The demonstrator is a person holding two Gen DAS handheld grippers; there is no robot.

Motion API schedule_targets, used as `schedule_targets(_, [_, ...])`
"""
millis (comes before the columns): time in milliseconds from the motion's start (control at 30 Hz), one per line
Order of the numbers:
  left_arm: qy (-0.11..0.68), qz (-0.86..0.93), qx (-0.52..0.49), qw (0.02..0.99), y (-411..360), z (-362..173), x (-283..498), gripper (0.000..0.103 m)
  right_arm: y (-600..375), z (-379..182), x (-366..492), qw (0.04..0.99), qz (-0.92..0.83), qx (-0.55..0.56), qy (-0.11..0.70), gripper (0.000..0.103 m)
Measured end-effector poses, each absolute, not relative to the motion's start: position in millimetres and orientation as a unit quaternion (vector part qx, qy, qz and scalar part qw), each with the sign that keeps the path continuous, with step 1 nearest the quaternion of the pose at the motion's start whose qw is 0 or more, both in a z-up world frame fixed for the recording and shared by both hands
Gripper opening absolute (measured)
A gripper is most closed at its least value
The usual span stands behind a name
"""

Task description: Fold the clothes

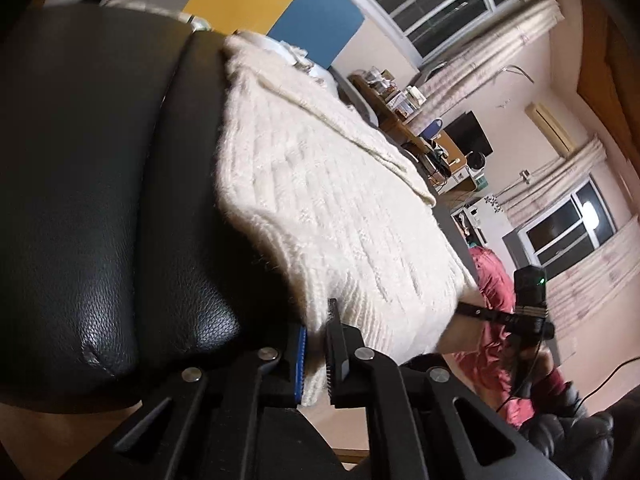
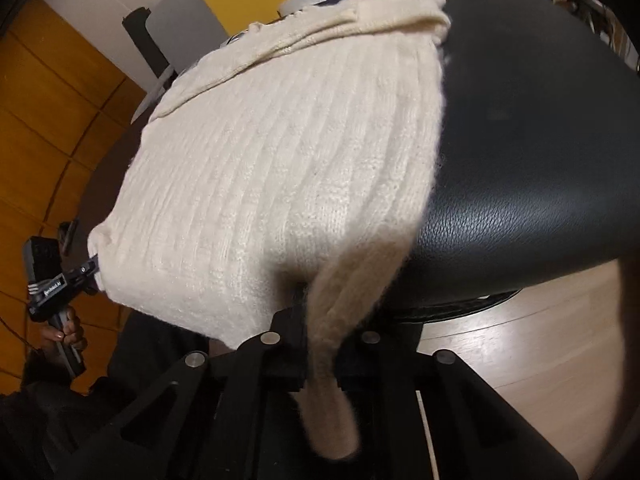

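Fingers of left gripper (image 1: pixel 318 354) and right gripper (image 2: pixel 320 356) clamped on near corners of cream knit sweater (image 2: pixel 280 168), spread across black leather seat (image 2: pixel 540 140). Long axis running straight away from both, each grip equally near.

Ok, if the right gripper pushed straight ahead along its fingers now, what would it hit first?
Probably the cream sweater itself: the right gripper is already shut on its near edge, and the knit lies directly ahead over the black leather seat.
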State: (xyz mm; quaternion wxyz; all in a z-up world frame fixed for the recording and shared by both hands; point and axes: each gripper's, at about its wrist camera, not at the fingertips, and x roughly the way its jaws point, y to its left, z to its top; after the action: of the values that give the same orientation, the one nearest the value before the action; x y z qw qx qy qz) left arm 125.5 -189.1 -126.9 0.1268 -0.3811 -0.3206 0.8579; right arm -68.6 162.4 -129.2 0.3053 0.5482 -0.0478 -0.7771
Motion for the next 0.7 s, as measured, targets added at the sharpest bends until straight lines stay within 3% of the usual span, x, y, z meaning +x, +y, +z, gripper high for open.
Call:
schedule_targets(367, [-0.393,0.857,-0.275,0.188,-210.4,-79.4,120.5,0.005,174.5,-87.7,-86.3,0.391,-0.783,0.466,-0.13,0.008])
schedule_targets(700, [-0.376,0.875,-0.21,0.219,-227.5,-10.9,38.0,0.005,172.7,-39.8,-139.0,0.412,-0.795,0.399,-0.196,0.008])
